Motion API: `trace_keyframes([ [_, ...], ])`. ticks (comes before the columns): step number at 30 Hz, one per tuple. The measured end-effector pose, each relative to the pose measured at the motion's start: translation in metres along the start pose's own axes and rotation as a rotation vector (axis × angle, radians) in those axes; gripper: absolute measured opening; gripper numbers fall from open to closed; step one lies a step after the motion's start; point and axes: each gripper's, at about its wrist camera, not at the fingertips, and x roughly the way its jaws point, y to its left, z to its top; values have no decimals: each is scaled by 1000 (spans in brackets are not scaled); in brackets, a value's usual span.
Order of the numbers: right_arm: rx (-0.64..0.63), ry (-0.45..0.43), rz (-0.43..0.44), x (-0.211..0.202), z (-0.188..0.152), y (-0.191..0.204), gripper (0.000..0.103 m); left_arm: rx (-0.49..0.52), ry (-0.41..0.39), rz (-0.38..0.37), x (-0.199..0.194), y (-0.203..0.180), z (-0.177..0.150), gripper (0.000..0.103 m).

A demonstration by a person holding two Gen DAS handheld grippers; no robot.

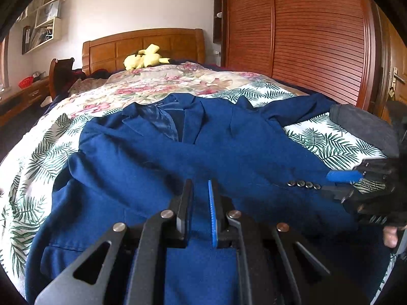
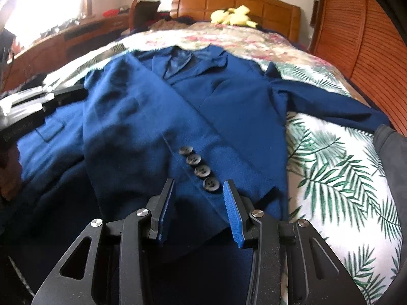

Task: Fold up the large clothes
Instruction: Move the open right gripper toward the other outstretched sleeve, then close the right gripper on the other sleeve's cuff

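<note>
A large navy blue suit jacket [image 1: 157,157] lies front up on the bed, collar toward the headboard; it also shows in the right wrist view [image 2: 142,117]. One sleeve is folded across the chest, its cuff with several dark buttons [image 2: 199,169] lying low on the front. The other sleeve [image 2: 328,101] stretches out to the right. My left gripper [image 1: 201,185] hovers over the jacket's lower middle, jaws slightly apart and empty. My right gripper [image 2: 199,185] is open just short of the buttoned cuff, holding nothing; it also shows at the right of the left wrist view [image 1: 340,185].
The bed has a palm-leaf sheet [image 2: 338,167] and a floral quilt [image 1: 157,81]. A yellow plush toy [image 1: 145,57] lies by the wooden headboard [image 1: 142,48]. A slatted wooden wardrobe [image 1: 305,33] stands on the right. A dark grey cushion [image 1: 363,124] sits at the bed's right edge.
</note>
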Motion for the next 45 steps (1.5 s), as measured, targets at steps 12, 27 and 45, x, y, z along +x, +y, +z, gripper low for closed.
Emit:
trace_keyframes([
  [12,121,-121,-141,-30,56,-73,61,7,-11,1,-2,-1,-1,8],
  [27,258,4,-246,60,95,-184,61,14,-14,-1,-3,-3,0,8],
  [45,589,61,-242,101,88,-262,72,14,-8,-8,-2,-2,-1,9],
])
